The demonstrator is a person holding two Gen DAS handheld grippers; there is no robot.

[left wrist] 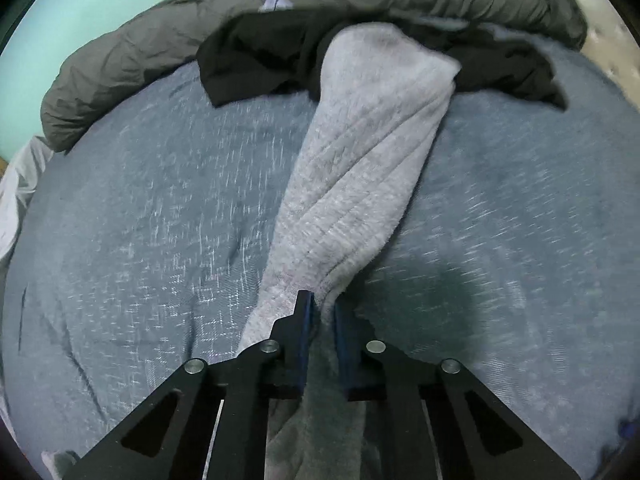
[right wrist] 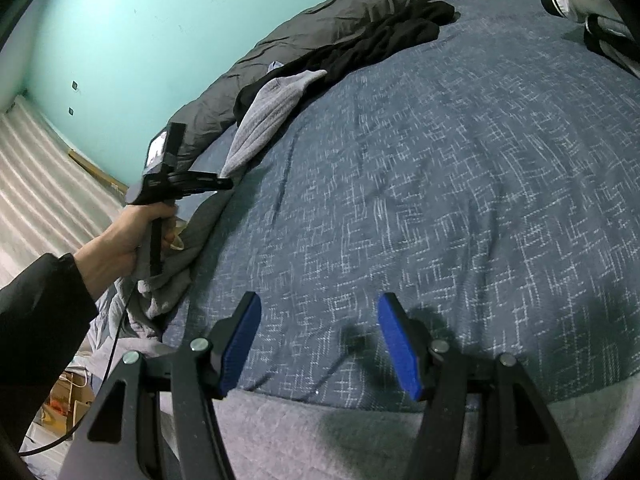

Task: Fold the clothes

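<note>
A light grey fleece garment [left wrist: 360, 168] stretches from my left gripper [left wrist: 322, 304] up across the blue patterned bedspread [left wrist: 140, 208] to a black garment [left wrist: 264, 56]. My left gripper is shut on the near end of the grey garment. In the right wrist view the same grey garment [right wrist: 268, 116] runs from the left gripper [right wrist: 224, 184] toward the black garment [right wrist: 380, 40]. My right gripper [right wrist: 318, 320] is open and empty above the bedspread [right wrist: 460, 200], near its front edge.
A dark grey duvet [left wrist: 132, 60] is bunched along the far side of the bed against a teal wall [right wrist: 140, 40]. A black and white garment [right wrist: 588, 4] lies at the far right. More grey cloth [right wrist: 164, 276] hangs at the bed's left edge.
</note>
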